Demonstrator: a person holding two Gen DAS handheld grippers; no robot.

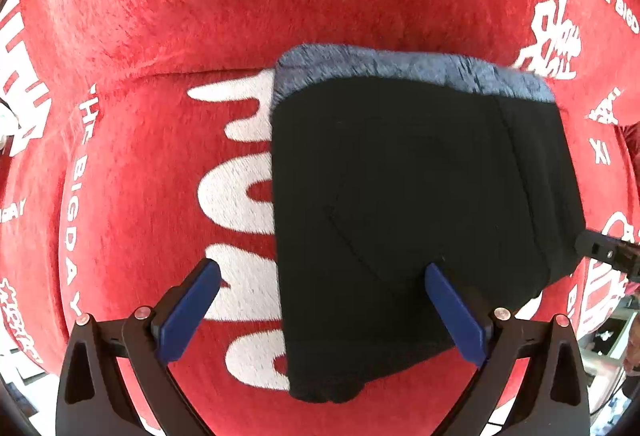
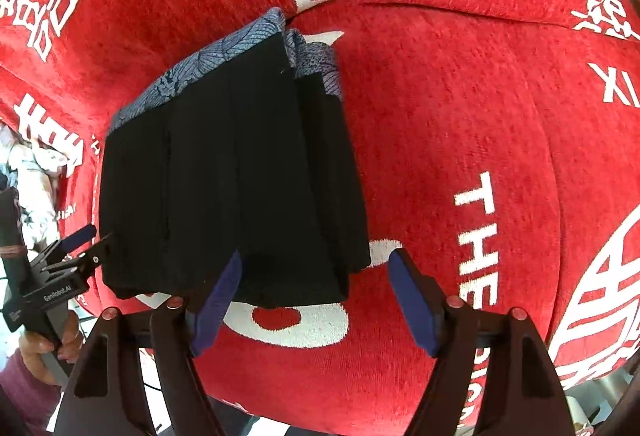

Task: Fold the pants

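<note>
The black pants (image 1: pixel 420 204) lie folded into a compact stack on the red blanket, with a blue-grey patterned waistband (image 1: pixel 400 66) at the far end. They also show in the right wrist view (image 2: pixel 232 176). My left gripper (image 1: pixel 322 268) is open, its blue fingers (image 1: pixel 188 316) astride the stack's near left edge, holding nothing. My right gripper (image 2: pixel 316 260) is open just in front of the stack's near right corner, empty. The right gripper's tip (image 1: pixel 608 252) shows at the stack's right edge. The left gripper (image 2: pixel 80 240) shows at the stack's left side.
A red plush blanket with white lettering (image 1: pixel 160 156) covers the whole surface; it also fills the right wrist view (image 2: pixel 460 116). A fold ridge (image 2: pixel 480 12) runs across it behind the pants. The person's hand (image 2: pixel 44 348) holds the left gripper's handle.
</note>
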